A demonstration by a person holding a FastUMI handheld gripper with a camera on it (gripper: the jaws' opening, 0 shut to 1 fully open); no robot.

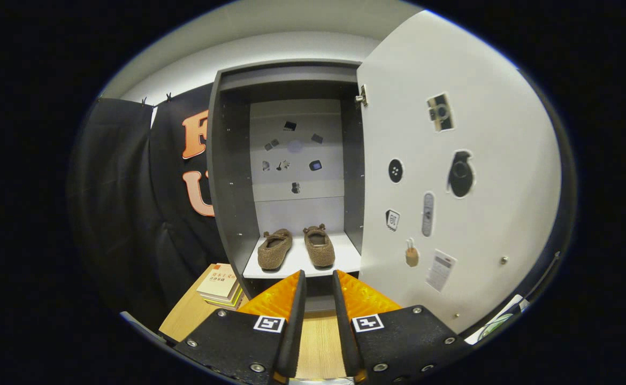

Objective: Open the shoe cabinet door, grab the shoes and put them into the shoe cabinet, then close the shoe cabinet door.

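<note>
A dark grey shoe cabinet stands straight ahead, and its white door is swung wide open to the right. Two brown fuzzy shoes rest side by side on the white lower shelf, the left shoe and the right shoe, toes pointing to the back. My gripper hovers just in front of the shelf's front edge, below the shoes and apart from them. Its fingers stand a narrow gap apart with nothing between them.
Several stickers dot the inside of the door and the cabinet's pale back panel. A small stack of books lies on the wooden surface left of the cabinet's base. Black cloth hangs on the left.
</note>
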